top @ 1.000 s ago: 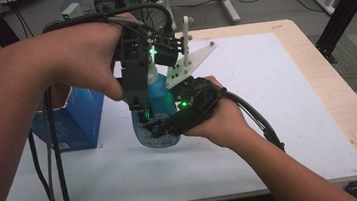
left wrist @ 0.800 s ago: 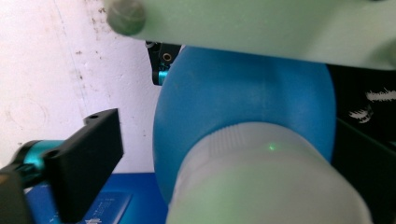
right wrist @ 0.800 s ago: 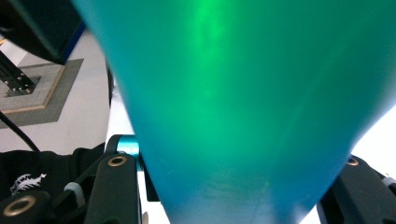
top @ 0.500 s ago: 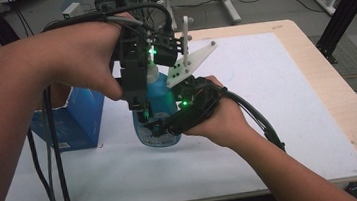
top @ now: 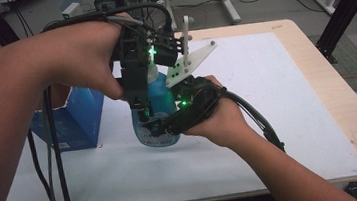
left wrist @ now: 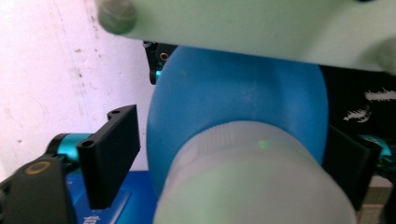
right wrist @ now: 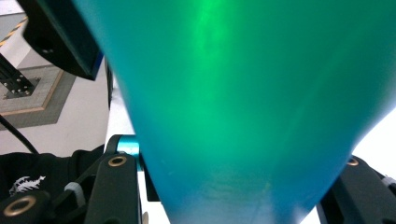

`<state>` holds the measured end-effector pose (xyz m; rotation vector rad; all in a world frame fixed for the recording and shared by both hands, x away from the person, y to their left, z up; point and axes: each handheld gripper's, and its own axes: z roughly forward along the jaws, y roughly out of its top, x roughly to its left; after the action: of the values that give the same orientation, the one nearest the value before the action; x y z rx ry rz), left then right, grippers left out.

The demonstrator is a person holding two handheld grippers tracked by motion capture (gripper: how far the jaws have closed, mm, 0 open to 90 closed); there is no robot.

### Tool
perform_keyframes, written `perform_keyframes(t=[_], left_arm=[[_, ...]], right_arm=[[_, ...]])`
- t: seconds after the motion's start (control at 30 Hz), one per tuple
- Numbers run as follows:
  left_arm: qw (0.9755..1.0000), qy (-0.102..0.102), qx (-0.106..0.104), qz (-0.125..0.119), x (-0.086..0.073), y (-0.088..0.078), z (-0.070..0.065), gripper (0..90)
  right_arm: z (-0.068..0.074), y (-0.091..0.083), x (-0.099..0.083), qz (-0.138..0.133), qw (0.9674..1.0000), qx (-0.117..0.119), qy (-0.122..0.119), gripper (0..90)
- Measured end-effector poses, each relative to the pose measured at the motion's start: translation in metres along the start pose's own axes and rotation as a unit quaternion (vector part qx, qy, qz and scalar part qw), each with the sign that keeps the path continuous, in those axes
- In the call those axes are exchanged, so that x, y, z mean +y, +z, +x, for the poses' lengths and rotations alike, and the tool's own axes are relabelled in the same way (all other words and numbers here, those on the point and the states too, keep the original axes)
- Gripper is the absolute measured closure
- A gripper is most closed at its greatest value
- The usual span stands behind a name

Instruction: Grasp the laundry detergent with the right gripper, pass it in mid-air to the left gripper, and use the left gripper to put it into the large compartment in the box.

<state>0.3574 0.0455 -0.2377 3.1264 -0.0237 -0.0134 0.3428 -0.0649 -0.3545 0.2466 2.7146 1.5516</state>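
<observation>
Bottle (top: 160, 110) stands gripped between right fingers (right wrist: 116, 186), left fingers (left wrist: 109, 154) flanking its cap.

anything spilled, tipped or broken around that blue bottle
Nothing stands out. The blue bottle stands upright on the white table, held at its body by the right gripper. The left gripper sits at its cap, its jaws just closing around it. No spill shows.

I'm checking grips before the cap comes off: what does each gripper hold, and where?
The right gripper clamps the blue bottle by its body. The left gripper, jaws just closing, straddles the cap, not yet gripping.
</observation>
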Motion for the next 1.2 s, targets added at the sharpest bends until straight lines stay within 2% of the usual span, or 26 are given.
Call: perform_keyframes(t=[0.13,0.2,0.43,0.5,0.77,0.83,1.0,1.1,1.2], left_arm=[[1.0000,-0.002,0.003,0.001,-0.0001,-0.0008,0.0002,16.9],[1.0000,-0.003,0.001,0.000,-0.0005,-0.0012,-0.0002,20.3],[1.0000,-0.006,0.002,-0.003,-0.0003,-0.0014,-0.0006,23.7],[1.0000,-0.003,0.000,0.001,-0.0002,-0.0017,0.0000,27.5],[1.0000,-0.005,0.002,0.005,0.0008,-0.0002,-0.0006,30.7],[0.9999,-0.003,0.007,0.009,0.0009,0.0000,-0.0007,35.8],[0.9999,-0.007,0.004,0.008,0.0000,-0.0004,-0.0020,37.5],[0.9998,-0.019,0.005,0.008,-0.0004,-0.0009,-0.0041,38.1],[0.9998,-0.018,0.005,0.010,0.0001,-0.0014,-0.0054,38.4]], right_arm=[[-0.0005,0.0002,-0.0002,-0.001,1.0000,-0.001,0.000,45.6],[-0.0005,0.0001,-0.0002,0.000,1.0000,-0.001,-0.001,45.6],[-0.0004,-0.0003,0.0001,-0.003,1.0000,-0.001,0.000,45.7],[-0.0004,-0.0001,0.0001,-0.003,1.0000,-0.001,0.000,45.7],[-0.0007,-0.0002,0.0006,-0.006,1.0000,-0.002,0.001,45.7],[-0.0008,-0.0002,0.0008,-0.006,1.0000,-0.002,0.000,45.7],[0.0005,0.0004,0.0014,-0.005,1.0000,-0.001,-0.001,45.8],[0.0014,0.0000,0.0020,-0.005,1.0000,0.001,-0.003,45.8],[0.0021,-0.0004,0.0022,-0.005,1.0000,0.004,-0.007,45.7]])
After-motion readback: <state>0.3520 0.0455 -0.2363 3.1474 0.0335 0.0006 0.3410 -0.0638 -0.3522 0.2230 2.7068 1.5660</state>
